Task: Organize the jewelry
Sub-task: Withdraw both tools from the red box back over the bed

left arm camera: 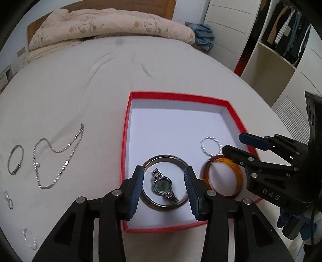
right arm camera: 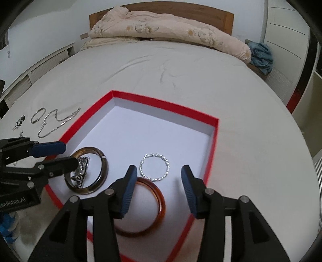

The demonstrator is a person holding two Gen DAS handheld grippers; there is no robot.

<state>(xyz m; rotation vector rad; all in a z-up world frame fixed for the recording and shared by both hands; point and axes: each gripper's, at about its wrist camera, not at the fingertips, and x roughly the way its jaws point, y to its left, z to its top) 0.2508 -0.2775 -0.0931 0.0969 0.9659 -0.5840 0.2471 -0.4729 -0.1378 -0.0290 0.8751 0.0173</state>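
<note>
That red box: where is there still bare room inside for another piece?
The far half of the red-rimmed white box is bare, beyond the twisted silver bangle. The near end is crowded: grey bangle ringing a silver watch, amber bangle, and both open grippers.

I'm in a home bedroom: a bed [right arm camera: 181,80] with wooden headboard [right arm camera: 161,10], rumpled quilt [right arm camera: 171,30], and an open wardrobe [left arm camera: 285,40] of hanging clothes.
</note>
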